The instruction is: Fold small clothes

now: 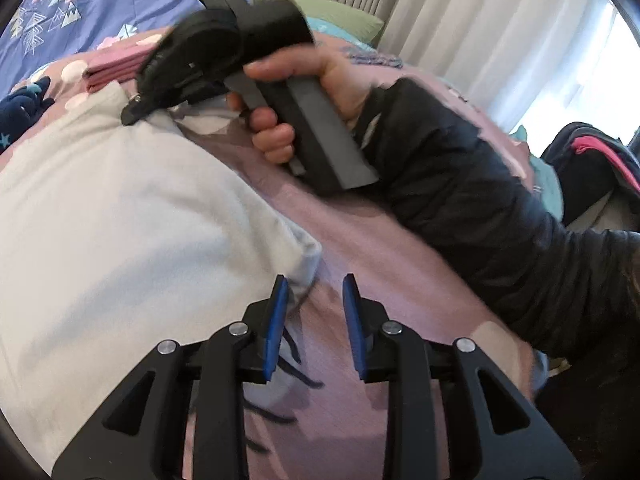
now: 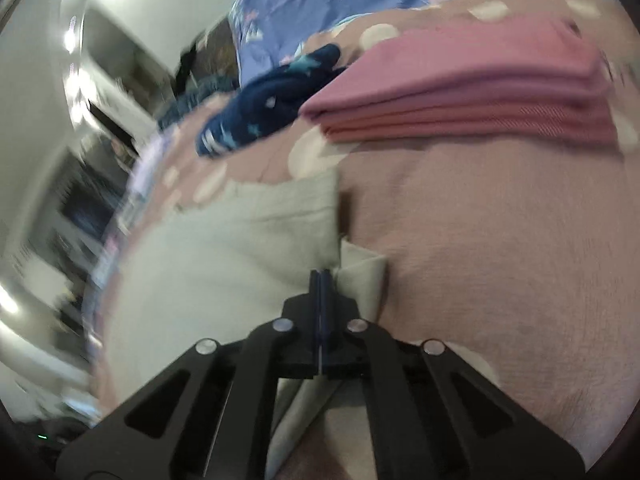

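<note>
White cloth garment (image 1: 120, 208) lies spread on the bed (image 1: 380, 248), mid-fold. Right tool (image 2: 321, 276) is clamped on its edge, pads pressed together over a pinch of fabric. Left tool (image 1: 316, 308) is part-open over the near corner, gripping nothing. Folded pink stack (image 2: 460, 96) sits beyond, well apart. Next move probably needs the left tool to pinch that corner, then both carry the edge over evenly.

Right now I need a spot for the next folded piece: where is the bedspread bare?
Bare: bedspread between white garment and pink folded stack. Crowded: the far left, where the navy garment butts against that stack.
</note>
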A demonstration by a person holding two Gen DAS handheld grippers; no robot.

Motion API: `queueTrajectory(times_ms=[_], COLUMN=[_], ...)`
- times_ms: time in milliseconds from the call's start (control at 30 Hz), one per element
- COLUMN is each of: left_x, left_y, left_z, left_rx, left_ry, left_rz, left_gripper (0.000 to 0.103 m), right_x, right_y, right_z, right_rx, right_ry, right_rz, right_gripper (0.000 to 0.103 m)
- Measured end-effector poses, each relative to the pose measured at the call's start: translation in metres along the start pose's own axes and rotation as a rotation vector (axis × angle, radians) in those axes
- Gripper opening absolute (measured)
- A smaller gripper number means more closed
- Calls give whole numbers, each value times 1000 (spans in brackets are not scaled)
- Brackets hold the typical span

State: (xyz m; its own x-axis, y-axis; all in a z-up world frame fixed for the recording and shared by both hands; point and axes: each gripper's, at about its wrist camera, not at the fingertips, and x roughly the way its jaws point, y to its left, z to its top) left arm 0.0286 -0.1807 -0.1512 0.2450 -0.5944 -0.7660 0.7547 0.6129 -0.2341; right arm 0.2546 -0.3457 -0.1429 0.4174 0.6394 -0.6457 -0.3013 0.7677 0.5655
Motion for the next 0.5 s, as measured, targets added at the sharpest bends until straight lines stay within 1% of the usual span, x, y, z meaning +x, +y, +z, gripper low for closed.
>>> queueTrajectory(times_ms=[33,67,133,167,200,267,300,367,400,433,500], left_x=[-10,-21,-46,-63,-78,-110,-123,-162,-174,-195,-228], left_y=[-2,-3,4,11,20,46,56,94,106,124,147], left_z=[-2,-5,-13,-22,-32,-48,-58,-94,-105,-125,-157], left_rx=[15,19,-11,-36,-65,-162,-217,-383,-431,-514,-639], left_ry=[-19,-42,-90,-117,-143,-184,-205,-261,-277,-305,-345], left_rz=[23,43,76,104,138,220,256,351,381,442,538], left_gripper=[29,29,35,38,38,38,38,38,39,39,39], right_x=[-2,-4,-15,-25,-32,-59,-70,-91,-98,-110,-119], right_y=[-5,-6,4,11,16,34,44,70,86,105,142], right_z=[-3,-6,-11,-14,-17,-32,-39,-53,-57,-63,-76], right_rx=[14,19,7,-4,-15,-61,-90,-155,-186,-238,-330], right_ry=[-16,-25,-49,-70,-84,-114,-122,-128,-137,-151,-166], right_rz=[26,28,-17,-62,-83,-121,-145,-185,-198,-210,-226], right_gripper=[0,0,0,5,13,24,25,25,28,31,40])
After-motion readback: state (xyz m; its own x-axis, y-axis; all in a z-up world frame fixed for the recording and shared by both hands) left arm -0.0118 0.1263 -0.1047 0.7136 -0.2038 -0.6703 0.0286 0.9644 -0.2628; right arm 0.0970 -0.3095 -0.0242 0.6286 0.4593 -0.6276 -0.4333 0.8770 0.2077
